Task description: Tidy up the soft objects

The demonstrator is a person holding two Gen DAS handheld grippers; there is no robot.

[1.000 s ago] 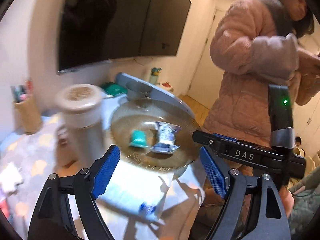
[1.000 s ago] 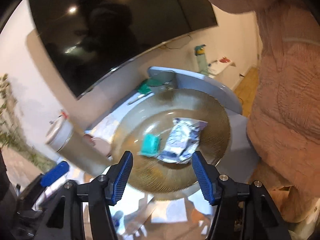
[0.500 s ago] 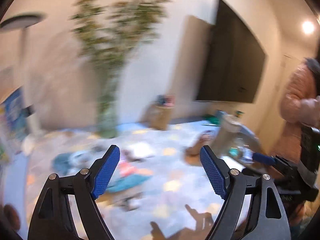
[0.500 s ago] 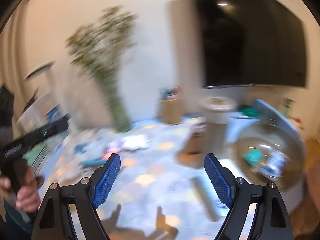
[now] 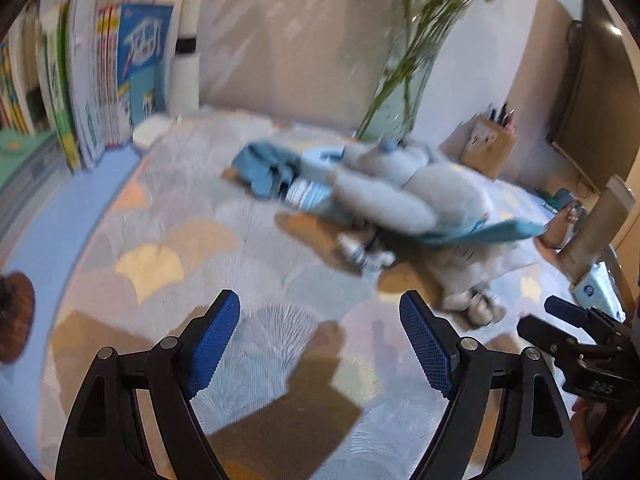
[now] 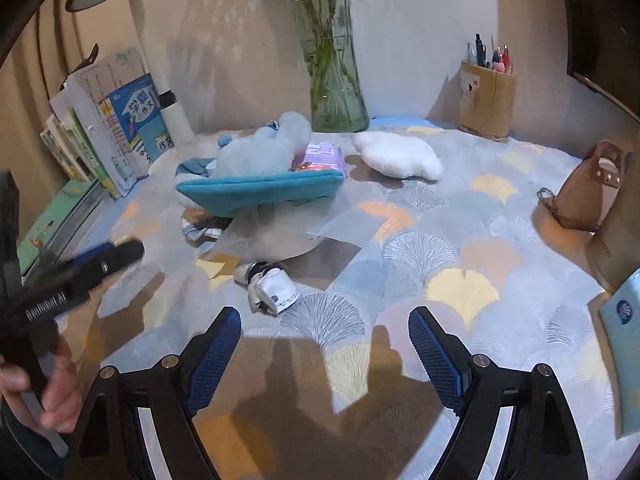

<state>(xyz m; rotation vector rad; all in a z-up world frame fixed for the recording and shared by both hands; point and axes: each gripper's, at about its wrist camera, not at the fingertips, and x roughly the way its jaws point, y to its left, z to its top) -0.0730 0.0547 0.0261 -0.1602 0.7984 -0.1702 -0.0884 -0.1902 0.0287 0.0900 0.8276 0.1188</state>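
A pale blue-grey plush toy [image 6: 266, 148] lies on a teal fabric pouch [image 6: 260, 194] in the middle of the patterned table; it also shows blurred in the left wrist view [image 5: 404, 184]. A white cloud-shaped cushion [image 6: 398, 156] lies to its right. A rolled white sock [image 6: 272, 286] lies nearer, just beyond my right gripper [image 6: 326, 354], which is open and empty. My left gripper [image 5: 324, 344] is open and empty, above the table short of the pile. Crumpled blue cloth [image 5: 264, 168] lies at the pile's far left.
A glass vase with stems [image 6: 336, 84] stands at the back. Books [image 6: 120, 128] lean at the left beside a white lamp post [image 6: 168, 92]. A cardboard pen holder [image 6: 486, 100] is back right; a brown pouch [image 6: 588, 188] and tan cylinder [image 6: 616, 248] stand right.
Both grippers swung left, away from the glass plate with packets and the person, to face the table with the soft toys. Both stayed open.
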